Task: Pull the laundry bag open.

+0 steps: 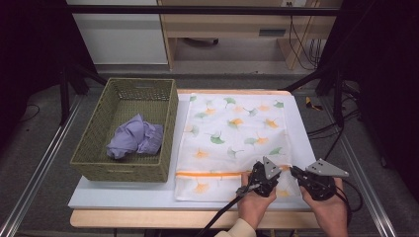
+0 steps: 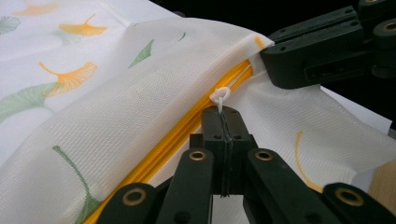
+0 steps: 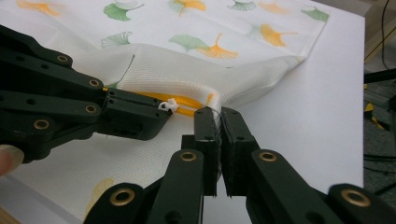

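i have both grippers down at the near right corner of the bench (image 1: 123, 197), working on the mesh bag (image 1: 232, 143) printed with green and orange ginkgo leaves. the bag lies flat on the right half of the white top, its far edge near the far edge of the bench and its orange zipper (image 1: 207, 174) running across it close to the near edge.

my left gripper (image 1: 260, 182) has its jaws clamped together on the small white zipper pull (image 2: 220, 96). in the left gripper view the pull's loop sticks out just past the pinched tips, with the yellow-orange zipper teeth (image 2: 187, 135) running away down and left beneath the lifted mesh.

my right gripper (image 1: 298, 174) sits just beside it, toward the right edge of the bench. its jaws are pressed nearly together on a fold of the bag's fabric at the zipper's end; in the right gripper view the mesh bunches up into the tips and is drawn off the surface there. the two sets of tips are close but not touching.

along the left edge of the bench stands an olive woven basket (image 1: 94, 143), touching the bag's left side, with a crumpled lilac cloth (image 1: 134, 137) lying inside it.
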{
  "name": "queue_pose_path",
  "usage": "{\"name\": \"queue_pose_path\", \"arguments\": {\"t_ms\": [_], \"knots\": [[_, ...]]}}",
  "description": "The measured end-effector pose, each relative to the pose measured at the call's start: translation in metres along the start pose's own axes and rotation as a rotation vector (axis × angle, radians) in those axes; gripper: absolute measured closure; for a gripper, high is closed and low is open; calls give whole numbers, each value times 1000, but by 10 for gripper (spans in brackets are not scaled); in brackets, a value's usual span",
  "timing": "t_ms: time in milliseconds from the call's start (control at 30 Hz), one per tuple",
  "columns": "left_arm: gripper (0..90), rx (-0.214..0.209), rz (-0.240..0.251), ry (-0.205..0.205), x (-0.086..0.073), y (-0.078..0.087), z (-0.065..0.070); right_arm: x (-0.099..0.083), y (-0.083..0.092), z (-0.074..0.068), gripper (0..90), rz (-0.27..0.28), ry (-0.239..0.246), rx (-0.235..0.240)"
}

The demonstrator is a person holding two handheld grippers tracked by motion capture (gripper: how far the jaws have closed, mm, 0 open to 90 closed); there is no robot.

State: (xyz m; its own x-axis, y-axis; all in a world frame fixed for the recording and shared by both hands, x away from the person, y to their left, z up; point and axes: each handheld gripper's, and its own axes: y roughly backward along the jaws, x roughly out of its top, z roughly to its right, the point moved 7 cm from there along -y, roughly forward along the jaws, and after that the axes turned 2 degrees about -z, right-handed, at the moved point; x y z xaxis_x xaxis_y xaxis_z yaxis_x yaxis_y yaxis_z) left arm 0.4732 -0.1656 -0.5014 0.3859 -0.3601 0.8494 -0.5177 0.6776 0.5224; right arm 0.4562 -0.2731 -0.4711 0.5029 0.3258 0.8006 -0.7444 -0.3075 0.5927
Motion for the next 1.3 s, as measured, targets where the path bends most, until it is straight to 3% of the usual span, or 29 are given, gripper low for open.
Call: {"name": "queue_pose_path", "arguments": {"t_ms": [300, 467, 600, 1000, 1233, 1300], "knots": [[894, -9, 3, 57, 1, -4, -3, 0, -5, 3, 861, -3, -23, 16], [894, 7, -6, 56, 0, -7, -2, -1, -9, 5, 863, -15, -19, 3], [894, 47, -19, 36, -2, -7, -5, -2, -9, 7, 863, -17, -21, -21], [894, 74, -39, 59, -6, -9, -4, -10, -12, 10, 863, -18, -51, -26], [894, 89, -46, 66, -9, -6, -10, -13, -13, 13, 863, -23, -82, -28], [894, 94, -47, 50, -9, -4, -10, -13, -13, 13, 863, -24, -79, -28]]}}
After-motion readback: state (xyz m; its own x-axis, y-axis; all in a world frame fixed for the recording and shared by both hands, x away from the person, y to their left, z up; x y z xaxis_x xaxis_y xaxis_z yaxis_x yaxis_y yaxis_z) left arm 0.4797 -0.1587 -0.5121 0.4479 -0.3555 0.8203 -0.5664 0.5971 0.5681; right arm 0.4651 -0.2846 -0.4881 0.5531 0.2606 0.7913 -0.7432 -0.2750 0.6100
